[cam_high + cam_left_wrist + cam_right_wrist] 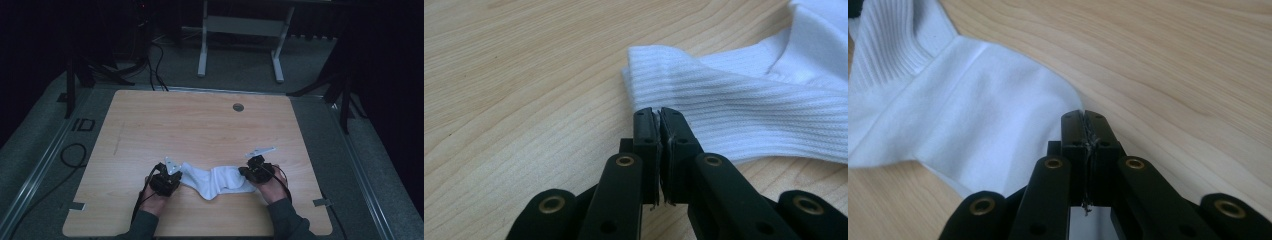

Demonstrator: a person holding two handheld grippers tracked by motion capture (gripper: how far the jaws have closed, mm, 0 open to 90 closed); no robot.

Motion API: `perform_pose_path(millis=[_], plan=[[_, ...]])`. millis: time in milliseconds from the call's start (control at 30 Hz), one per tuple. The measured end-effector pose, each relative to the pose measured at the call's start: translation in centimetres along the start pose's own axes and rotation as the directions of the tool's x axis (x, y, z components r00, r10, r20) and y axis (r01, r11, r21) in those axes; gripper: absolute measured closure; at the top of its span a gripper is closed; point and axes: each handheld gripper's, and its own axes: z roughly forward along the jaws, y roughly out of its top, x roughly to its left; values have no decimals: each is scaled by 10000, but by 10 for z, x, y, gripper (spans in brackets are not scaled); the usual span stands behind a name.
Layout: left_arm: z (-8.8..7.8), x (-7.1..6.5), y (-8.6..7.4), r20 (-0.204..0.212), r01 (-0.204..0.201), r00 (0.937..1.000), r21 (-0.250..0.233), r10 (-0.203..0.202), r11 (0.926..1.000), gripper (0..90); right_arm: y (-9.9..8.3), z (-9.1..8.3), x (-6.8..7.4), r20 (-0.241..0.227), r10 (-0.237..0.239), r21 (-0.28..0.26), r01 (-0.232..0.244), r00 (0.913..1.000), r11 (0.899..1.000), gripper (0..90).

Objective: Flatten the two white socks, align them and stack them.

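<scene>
Both ends of white sock [216, 182] pinched: L gripper [172, 176] on ribbed cuff, R gripper [248, 171] on toe. Grasp done; lift/fold left.

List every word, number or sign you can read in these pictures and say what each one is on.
"ID": dark letters on the grey floor left of the wooden table, around; they read sideways and dimly, so this reading is uncertain.
No print is legible on the white sock, the table or either tool.
</scene>
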Motion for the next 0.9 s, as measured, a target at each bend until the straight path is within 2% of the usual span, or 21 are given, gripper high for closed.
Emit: perform_pose_path(millis=[100,133,300,367,567,733,800,900], plan=[[0,0,0,-7,0,10000,-2,0,10000,865,-5,-8,-5,83,45,-105,-44,10000,9999,881],[0,0,0,-12,-6,10000,6,6,10000,865,-10,-15,-10,166,130,-133,-128,9998,9998,881],[0,0,0,9,-32,10000,32,31,10000,864,-18,-23,-19,294,269,-158,-264,9992,9995,880],[0,0,0,15,-38,10000,32,38,10000,865,-22,-30,-26,317,495,-345,-484,9983,9982,880],[0,0,0,8,-25,10000,41,25,10000,865,-22,-41,-31,301,636,-661,-615,9975,9959,880],[0,0,0,-16,-12,10000,60,13,10000,865,-17,-42,-30,207,520,-715,-504,9984,9962,874],[-1,0,-1,5,21,10000,57,-21,10000,864,-18,-37,-28,7,479,-453,-478,9989,9978,849],[-1,0,-1,19,82,10000,43,-82,10000,863,-21,-29,-27,-10,427,-209,-427,9991,9989,799]])
